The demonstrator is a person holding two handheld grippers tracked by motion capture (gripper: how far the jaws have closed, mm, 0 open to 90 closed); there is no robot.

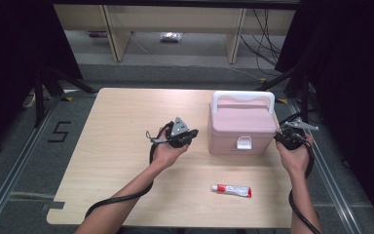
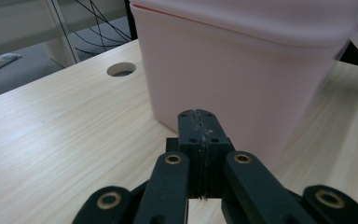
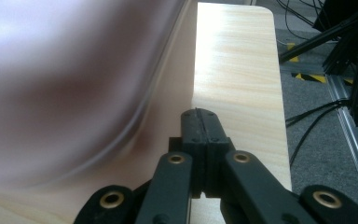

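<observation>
Both jaws closed and empty, the left gripper (image 1: 191, 134) and right gripper (image 1: 281, 136) flank the pink box (image 1: 241, 127); an uneven squeeze could skid it across the table (image 1: 117, 146).

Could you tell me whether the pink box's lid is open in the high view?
No, the pink box has its lid down flat, with the white handle at its back and the front latch lying against the body.
</observation>
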